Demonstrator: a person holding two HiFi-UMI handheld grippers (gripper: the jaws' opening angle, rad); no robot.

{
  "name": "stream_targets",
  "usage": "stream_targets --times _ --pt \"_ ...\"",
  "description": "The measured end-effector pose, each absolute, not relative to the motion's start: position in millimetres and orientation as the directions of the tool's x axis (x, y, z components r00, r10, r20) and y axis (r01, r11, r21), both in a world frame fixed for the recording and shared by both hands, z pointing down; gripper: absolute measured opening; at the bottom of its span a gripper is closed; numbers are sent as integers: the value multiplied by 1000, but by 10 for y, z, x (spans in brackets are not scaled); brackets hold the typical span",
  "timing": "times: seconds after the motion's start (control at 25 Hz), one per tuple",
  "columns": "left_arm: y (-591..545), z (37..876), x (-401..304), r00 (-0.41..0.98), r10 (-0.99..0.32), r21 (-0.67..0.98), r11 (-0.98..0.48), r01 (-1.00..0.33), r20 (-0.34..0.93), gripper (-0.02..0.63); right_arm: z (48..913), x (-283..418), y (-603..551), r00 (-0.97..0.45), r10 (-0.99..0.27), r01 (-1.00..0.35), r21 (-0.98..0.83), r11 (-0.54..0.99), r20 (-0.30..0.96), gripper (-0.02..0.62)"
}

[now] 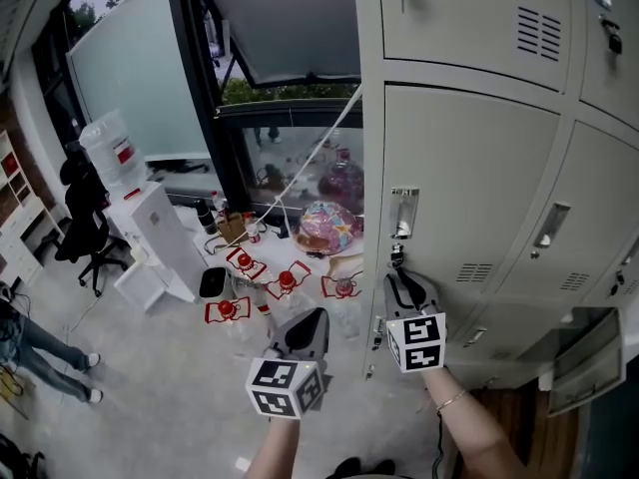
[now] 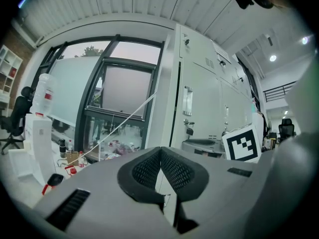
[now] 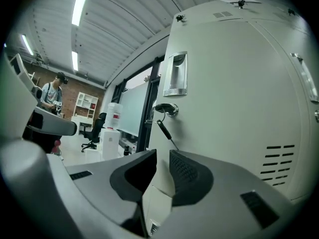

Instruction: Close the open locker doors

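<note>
Grey lockers [image 1: 469, 178] fill the right of the head view. The middle door carries a recessed handle [image 1: 402, 213] with a key [image 1: 396, 257] hanging in the lock below it. At the bottom right a lower door [image 1: 584, 362] stands swung open. My right gripper [image 1: 399, 285] points at the middle door's left edge just under the key; whether it touches, I cannot tell. Its jaws stand a little apart with nothing between them [image 3: 162, 156], facing the lock and key [image 3: 167, 111]. My left gripper [image 1: 308, 329] hangs left of the lockers, jaws shut and empty [image 2: 160, 149].
On the floor to the left stand a water dispenser [image 1: 150, 233], an office chair [image 1: 85, 233] and red-and-white clutter [image 1: 285, 282] by the window. A white cord [image 1: 310, 163] runs slanting across the window. A person's legs [image 1: 40, 352] show at far left.
</note>
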State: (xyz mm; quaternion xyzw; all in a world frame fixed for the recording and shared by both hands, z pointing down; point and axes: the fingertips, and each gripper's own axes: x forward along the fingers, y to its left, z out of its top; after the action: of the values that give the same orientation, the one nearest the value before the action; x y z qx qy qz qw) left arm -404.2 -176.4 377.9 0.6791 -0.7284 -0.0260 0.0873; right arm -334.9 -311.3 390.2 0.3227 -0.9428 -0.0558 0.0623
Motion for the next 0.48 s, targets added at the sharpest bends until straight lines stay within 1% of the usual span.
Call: stream_targets --times 0.48 --pt "-1644 3812 -4135 -73 -993 161 88 -983 97 21 4000 -3418 -3378 -743 -656 -637 156 755 135 64"
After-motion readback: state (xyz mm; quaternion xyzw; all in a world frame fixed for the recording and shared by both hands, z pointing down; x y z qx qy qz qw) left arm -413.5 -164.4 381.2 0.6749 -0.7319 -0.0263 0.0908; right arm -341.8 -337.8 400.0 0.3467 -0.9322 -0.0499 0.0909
